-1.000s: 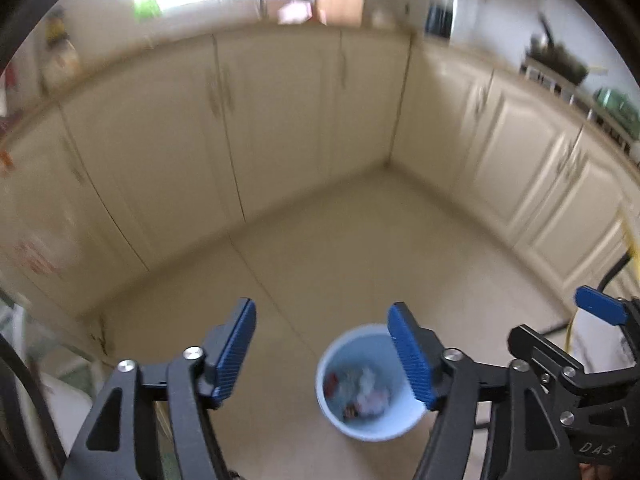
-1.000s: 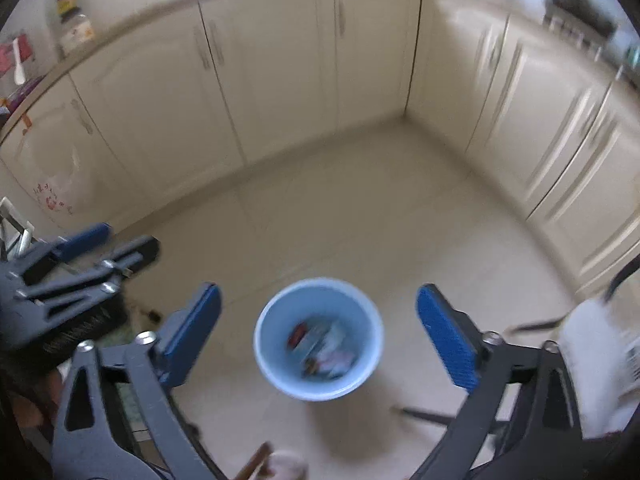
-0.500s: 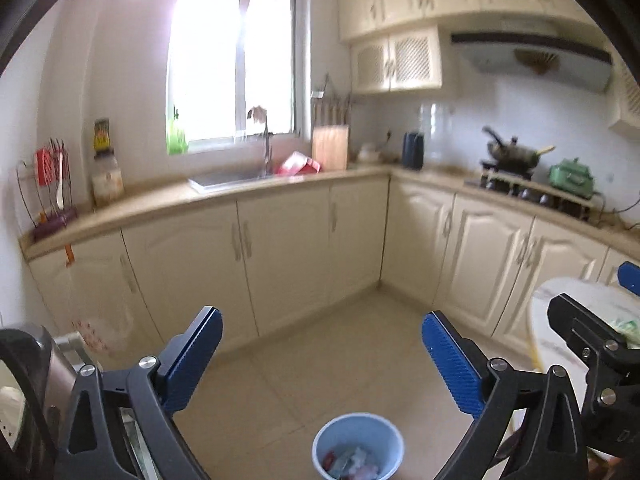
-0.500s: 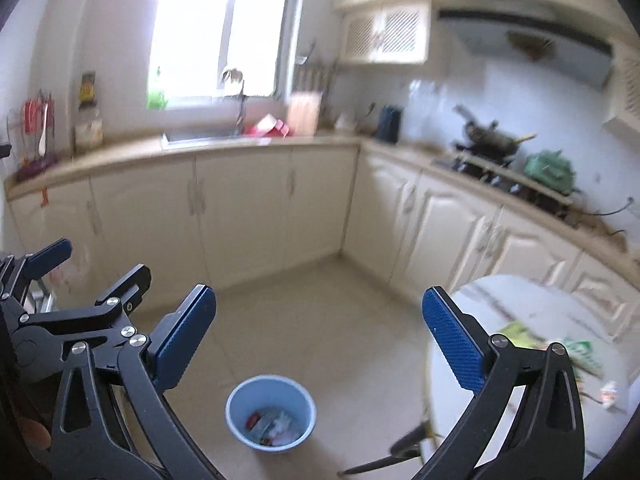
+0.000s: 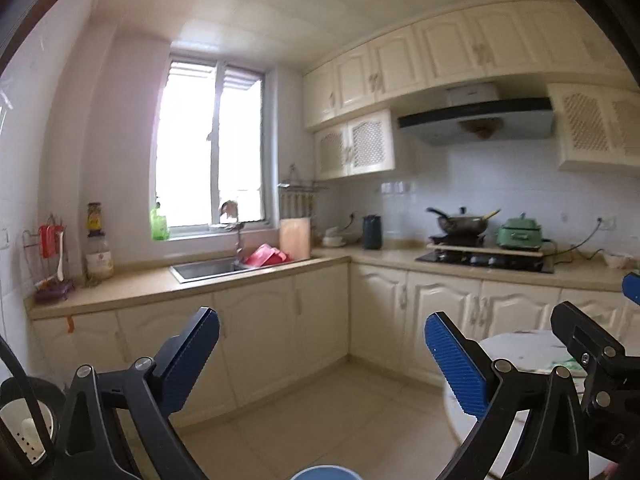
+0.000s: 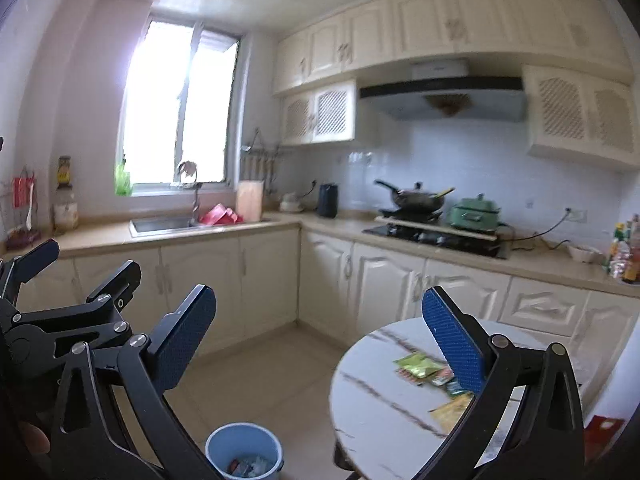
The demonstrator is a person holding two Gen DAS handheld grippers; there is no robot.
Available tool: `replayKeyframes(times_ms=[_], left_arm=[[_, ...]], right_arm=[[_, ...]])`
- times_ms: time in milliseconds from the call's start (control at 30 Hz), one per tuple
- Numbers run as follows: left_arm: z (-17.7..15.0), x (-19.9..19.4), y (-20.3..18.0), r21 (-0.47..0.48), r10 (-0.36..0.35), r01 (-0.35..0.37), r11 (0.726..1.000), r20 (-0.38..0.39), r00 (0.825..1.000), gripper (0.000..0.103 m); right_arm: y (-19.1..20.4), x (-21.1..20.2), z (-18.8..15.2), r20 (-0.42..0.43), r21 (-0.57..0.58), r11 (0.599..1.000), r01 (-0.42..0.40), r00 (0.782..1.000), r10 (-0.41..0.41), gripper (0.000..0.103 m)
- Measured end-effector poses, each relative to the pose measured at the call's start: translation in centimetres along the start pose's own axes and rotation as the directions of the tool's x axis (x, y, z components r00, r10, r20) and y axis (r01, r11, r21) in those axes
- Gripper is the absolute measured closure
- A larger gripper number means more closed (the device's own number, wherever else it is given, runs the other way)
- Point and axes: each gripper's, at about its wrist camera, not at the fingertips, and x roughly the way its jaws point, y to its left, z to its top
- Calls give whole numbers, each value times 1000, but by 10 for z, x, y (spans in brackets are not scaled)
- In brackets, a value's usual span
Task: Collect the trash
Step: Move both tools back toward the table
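Both grippers point level across a kitchen. My left gripper [image 5: 320,316] is open with nothing between its blue pads. My right gripper [image 6: 318,292] is open and empty too, and its right finger overlaps a round marble table [image 6: 380,396]. On that table lie a green wrapper [image 6: 414,364], a yellow wrapper [image 6: 452,408] and small pieces between them. A light blue bin [image 6: 244,448] with trash inside stands on the floor left of the table. In the left wrist view only the bin's rim [image 5: 324,472] shows at the bottom edge, and the table [image 5: 520,354] sits behind the right finger.
Cream cabinets and a counter run along the back and right walls, with a sink [image 6: 160,224], a wok [image 6: 416,196] on the stove and a green pot [image 6: 474,210]. Bottles [image 6: 624,252] stand at the far right. Tiled floor lies between bin and cabinets.
Both views have swung up from the floor to the room. The bin slid to the bottom of the frames, and the table with wrappers came into view. The left jaws spread wider.
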Motion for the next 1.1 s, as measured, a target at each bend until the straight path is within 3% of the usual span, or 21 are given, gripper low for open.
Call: replayKeyframes(times_ms=[267,467,600,767,867,1100], left_arm=[[-28,-35,7,33,-83,81,996,49,995,1],[-20,2,4,61,-155,153,986,23,988,1],[-16,28,-13,85,-223,225,971,-31,974,1],[-27,66,-32,108,-318,336,936,-151,936,1],[-37,95,-37,119,-311,341,932,-217,925,1],[-50,175,-47,116,-300,361,925,-361,883,1]], right_arm=[[-51,-34,3,38,47,994,98,994,-99,0],[-84,-38,-4,19,72,985,158,987,-160,0],[-115,-34,-16,-28,94,975,203,979,-201,0],[-159,-24,-36,-105,120,957,265,962,-253,0],[-198,-15,-55,-175,143,933,331,936,-305,0],[-279,17,-109,-374,171,867,469,845,-383,0]])
